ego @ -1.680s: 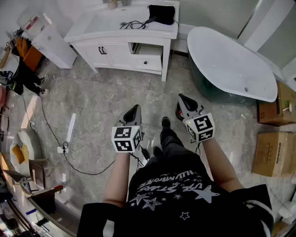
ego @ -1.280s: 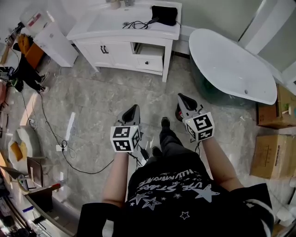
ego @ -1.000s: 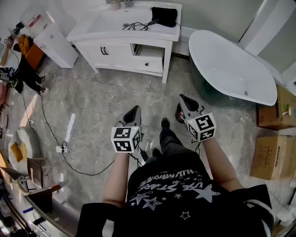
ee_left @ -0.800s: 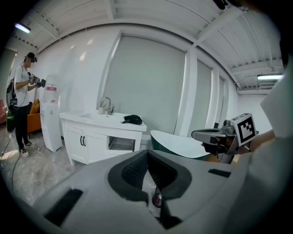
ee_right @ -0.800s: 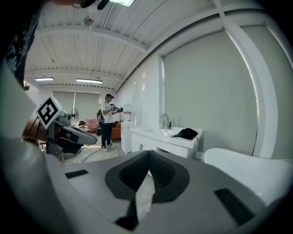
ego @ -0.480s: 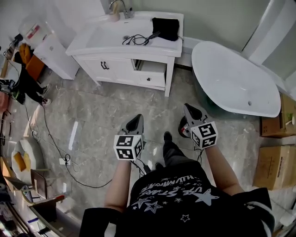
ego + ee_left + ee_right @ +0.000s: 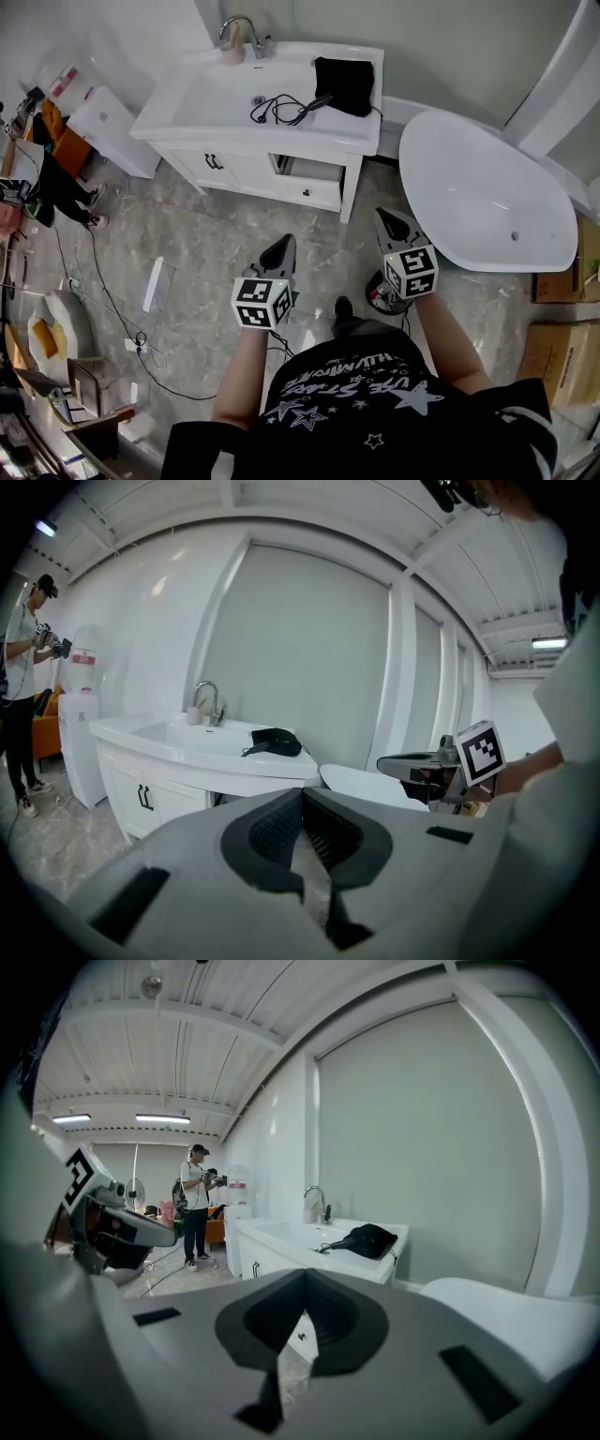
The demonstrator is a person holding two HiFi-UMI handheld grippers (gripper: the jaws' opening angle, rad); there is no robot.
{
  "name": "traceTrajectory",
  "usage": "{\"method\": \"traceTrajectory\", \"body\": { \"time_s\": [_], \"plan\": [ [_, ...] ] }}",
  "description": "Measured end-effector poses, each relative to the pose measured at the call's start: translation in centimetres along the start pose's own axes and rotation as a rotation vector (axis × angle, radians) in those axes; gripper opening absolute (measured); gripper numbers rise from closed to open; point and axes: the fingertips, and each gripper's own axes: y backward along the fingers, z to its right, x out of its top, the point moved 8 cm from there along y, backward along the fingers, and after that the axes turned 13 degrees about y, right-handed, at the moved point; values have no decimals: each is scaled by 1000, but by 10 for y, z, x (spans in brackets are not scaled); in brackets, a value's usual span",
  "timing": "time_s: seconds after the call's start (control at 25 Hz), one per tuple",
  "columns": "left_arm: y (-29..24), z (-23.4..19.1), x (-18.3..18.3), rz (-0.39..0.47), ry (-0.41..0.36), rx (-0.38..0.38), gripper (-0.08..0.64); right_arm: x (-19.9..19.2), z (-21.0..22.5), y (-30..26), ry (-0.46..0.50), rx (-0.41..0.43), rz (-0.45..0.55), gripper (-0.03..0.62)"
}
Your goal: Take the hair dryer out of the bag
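Left gripper (image 7: 283, 246), right gripper (image 7: 384, 217): jaws together, empty; forearms outstretched side by side, pointing toward the bag (image 7: 345, 84) on the vanity (image 7: 216, 98).

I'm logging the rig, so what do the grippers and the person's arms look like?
The left gripper and right gripper: grey tapered shells, black ribbed pads, each with a white cube of black square markers. Black star-print T-shirt, forearms bare.

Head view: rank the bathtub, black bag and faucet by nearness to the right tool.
1. Bathtub, just right of the right tool.
2. Black bag, on the vanity's right end.
3. Faucet, at the vanity's back left.
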Motion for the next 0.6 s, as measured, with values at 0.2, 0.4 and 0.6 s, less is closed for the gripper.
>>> {"method": "traceTrajectory", "body": {
  "time_s": [0.2,0.4,0.6],
  "plan": [
    [-45,-2,22,-11,-18,8,12,2,33,-34,23,11,-6,6],
    [-81,0,37,-18,-16,6,14,-3,65,-55,-6,-21,-28,6],
    [-101,16,37,-55,-37,-46,61,-10,79,-59,-21,-3,-41,36]
  ]
}}
